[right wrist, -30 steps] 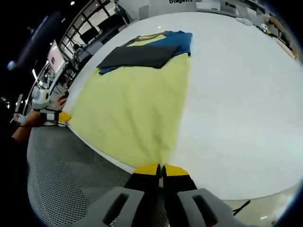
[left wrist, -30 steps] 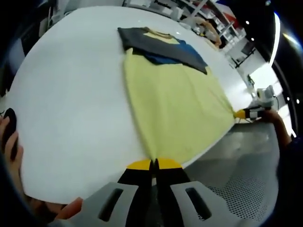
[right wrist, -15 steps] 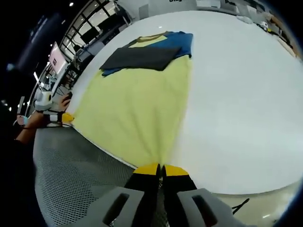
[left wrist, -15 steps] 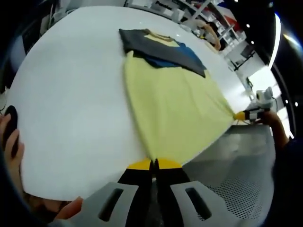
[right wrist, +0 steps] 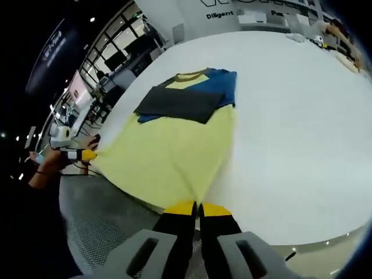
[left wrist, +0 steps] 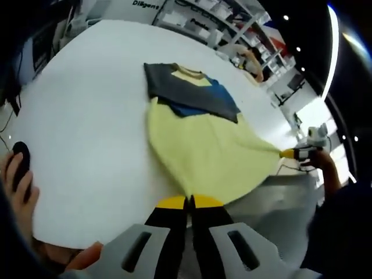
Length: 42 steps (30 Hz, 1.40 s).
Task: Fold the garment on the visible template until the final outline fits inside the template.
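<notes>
One garment, two grippers: my left and right each clamp a hem corner at the table edge.

Garment hem lifted off table edge, carried toward collar end.

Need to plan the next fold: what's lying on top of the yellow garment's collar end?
A dark grey sleeve and a blue sleeve lie folded across the yellow garment; yellow chest beneath is hidden, collar visible.
</notes>
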{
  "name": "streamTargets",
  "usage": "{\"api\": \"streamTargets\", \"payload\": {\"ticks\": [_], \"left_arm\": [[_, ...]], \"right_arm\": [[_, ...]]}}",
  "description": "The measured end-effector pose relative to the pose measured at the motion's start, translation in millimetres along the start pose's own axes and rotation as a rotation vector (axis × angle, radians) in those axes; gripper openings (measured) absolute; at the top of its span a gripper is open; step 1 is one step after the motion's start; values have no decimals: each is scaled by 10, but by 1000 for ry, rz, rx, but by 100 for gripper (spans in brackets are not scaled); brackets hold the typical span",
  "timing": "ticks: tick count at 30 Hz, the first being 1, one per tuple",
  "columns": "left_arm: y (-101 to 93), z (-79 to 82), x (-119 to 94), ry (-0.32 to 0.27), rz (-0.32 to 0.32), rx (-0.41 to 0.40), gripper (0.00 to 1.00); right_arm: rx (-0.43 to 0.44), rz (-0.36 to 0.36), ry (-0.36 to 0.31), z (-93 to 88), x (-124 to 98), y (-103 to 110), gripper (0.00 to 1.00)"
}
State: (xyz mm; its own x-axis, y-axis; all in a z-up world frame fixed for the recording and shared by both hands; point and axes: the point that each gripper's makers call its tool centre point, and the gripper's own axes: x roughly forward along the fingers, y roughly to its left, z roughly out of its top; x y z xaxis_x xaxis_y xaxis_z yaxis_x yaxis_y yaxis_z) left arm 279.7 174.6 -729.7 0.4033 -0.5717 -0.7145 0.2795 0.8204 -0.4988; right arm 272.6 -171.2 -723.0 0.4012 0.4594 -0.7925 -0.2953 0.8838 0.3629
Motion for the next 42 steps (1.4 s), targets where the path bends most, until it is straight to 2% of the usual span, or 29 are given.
{"api": "streamTargets", "payload": {"ticks": [6,14,21,30,37,42], "left_arm": [[-76,288,-93,-66,-27,-11,0],[-115,771,-189,-136,-32,31,0],[-139,1176,-191,-185,-37,65,0],[-57,1780,-68,-245,-28,88,0],[80,2173,57,-282,-13,75,0],[184,2390,201,-293,9,69,0]], "right_arm": [[-42,-6,-49,274,-117,39,0],[-81,6,-125,748,-243,82,0],[-124,-9,-177,1152,-301,81,0],[-148,-24,-224,1700,-201,-28,0],[-169,-33,-243,2092,-47,-122,0],[-176,-36,-252,2348,87,-190,0]]}}
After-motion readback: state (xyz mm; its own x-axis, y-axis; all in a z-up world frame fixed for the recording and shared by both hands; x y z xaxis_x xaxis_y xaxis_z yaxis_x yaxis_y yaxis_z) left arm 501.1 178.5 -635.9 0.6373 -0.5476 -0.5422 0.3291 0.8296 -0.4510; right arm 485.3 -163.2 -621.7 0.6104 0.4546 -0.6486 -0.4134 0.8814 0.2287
